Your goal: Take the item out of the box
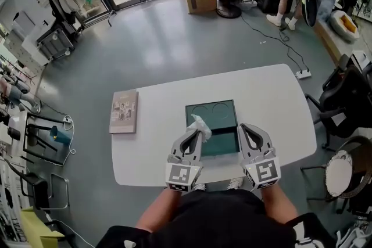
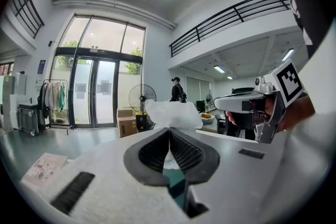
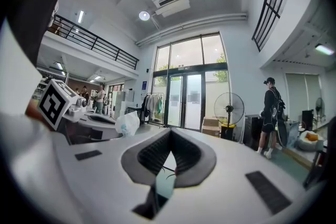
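White table (image 1: 267, 96) on a grey hall floor carries everything that matters. At the very tip of the left tool (image 1: 195, 132) sits the white plastic bag (image 1: 202, 124). Its crumpled neck is pinched between the jaws, which are pressed together on it, and its bulk puffs out just beyond the tips. Directly under and ahead of that tool lies the open dark green box (image 1: 218, 114). The bag looks lifted just clear of the box's tray, though I cannot tell whether its underside touches. Off to that tool's right, the right tool (image 1: 243, 127) is held level by the box's edge, jaws closed with nothing between them, probably placed to steady the box if it shifts. Well off to the left tool's left, a booklet (image 1: 124, 111) lies flat.
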Demonstrator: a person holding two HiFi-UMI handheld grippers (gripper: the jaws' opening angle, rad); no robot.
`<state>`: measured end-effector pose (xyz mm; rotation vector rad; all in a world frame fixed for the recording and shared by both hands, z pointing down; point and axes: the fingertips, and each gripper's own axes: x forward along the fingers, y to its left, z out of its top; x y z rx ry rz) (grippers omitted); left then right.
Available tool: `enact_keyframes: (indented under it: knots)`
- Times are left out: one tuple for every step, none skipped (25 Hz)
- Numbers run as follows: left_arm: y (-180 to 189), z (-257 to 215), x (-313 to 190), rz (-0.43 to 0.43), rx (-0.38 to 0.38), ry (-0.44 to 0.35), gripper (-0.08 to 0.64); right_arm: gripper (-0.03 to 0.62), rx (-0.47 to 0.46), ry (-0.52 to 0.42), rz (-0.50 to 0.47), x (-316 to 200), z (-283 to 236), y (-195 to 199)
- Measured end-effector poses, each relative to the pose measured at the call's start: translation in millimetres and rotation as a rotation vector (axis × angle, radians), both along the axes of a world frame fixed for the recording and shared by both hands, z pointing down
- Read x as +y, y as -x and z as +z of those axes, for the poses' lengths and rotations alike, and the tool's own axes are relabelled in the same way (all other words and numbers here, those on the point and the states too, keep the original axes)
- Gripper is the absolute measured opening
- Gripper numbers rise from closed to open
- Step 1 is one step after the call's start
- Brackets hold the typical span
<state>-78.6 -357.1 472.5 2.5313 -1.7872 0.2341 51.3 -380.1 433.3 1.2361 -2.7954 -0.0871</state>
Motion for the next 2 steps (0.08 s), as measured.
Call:
enact_keyframes:
  knots:
    - [0.0, 0.2, 0.0, 0.0, 0.0, 0.001, 0.015, 0.005, 0.001, -0.001, 0.001, -0.6, -0.2, 0.0]
    - [0.0, 0.4, -0.1, 0.0, -0.001, 0.002, 0.015, 0.005, 0.003, -0.003, 0.001, -1.3, -0.4, 0.0]
